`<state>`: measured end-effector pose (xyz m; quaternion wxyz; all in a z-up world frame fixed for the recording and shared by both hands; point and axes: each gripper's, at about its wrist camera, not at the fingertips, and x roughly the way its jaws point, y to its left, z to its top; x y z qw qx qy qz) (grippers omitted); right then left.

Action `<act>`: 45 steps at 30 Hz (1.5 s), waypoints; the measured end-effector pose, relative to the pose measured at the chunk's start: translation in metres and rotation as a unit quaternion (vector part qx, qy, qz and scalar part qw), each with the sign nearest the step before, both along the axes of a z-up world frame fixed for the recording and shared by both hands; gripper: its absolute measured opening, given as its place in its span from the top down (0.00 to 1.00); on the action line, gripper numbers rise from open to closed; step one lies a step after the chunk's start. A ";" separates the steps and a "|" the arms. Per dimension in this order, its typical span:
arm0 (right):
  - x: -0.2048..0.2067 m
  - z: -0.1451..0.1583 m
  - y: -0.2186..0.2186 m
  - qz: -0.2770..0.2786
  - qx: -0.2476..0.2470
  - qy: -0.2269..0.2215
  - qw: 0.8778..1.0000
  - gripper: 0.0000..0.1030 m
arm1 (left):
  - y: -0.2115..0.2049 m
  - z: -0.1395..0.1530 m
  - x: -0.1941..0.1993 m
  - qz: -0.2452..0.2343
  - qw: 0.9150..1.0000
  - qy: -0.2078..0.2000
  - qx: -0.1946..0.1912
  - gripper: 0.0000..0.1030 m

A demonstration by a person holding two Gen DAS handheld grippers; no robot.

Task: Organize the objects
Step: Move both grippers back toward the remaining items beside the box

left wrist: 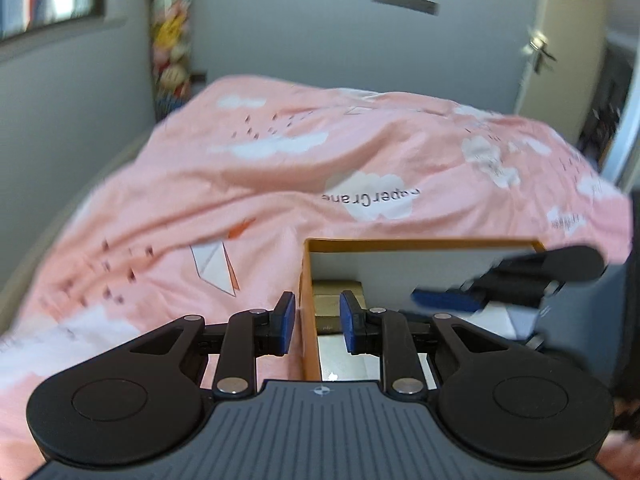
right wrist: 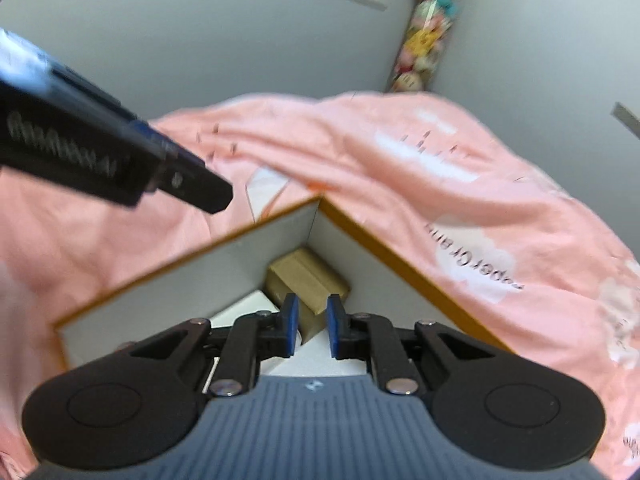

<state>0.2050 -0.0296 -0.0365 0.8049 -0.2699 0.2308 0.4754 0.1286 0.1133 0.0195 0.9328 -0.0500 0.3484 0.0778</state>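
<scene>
Two grippers: both were seen over an open box [left wrist: 420, 244] with an orange rim and pale inner walls, which was set on a bed.
Box location: it was parked on a pink duvet [left wrist: 240, 180] printed with white clouds, paper planes and little birds, with grey walls behind.
Left gripper [left wrist: 318, 312]: its blue pads were kept a little apart, nothing pinched. In its own view the box's left wall was lined up between the pads, but whether either pad touched it couldn't be told.
Right gripper [right wrist: 312, 316]: pads were held with only a narrow gap, nothing clamped between them. It was aimed down into the far corner of the box.
Inside the box: a small brown cardboard carton [right wrist: 304, 276] was tucked into that corner, with something flat and white [right wrist: 244, 308] lying just beside it. The carton was also glimpsed from the left wrist, right past the pads.
Cross views: each gripper was caught blurred in the other's camera, the left one above the box's left edge, the right one over its right side.
Background: a hanging column of plush toys [right wrist: 428, 32] was spotted in the room corner, and a cream door [left wrist: 560, 40] with a metal handle off to the right.
</scene>
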 end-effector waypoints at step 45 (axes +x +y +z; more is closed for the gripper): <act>-0.143 -0.012 -0.127 -0.146 0.039 0.092 0.984 0.65 | -0.086 -0.041 -0.142 -0.296 0.927 0.014 0.230 0.40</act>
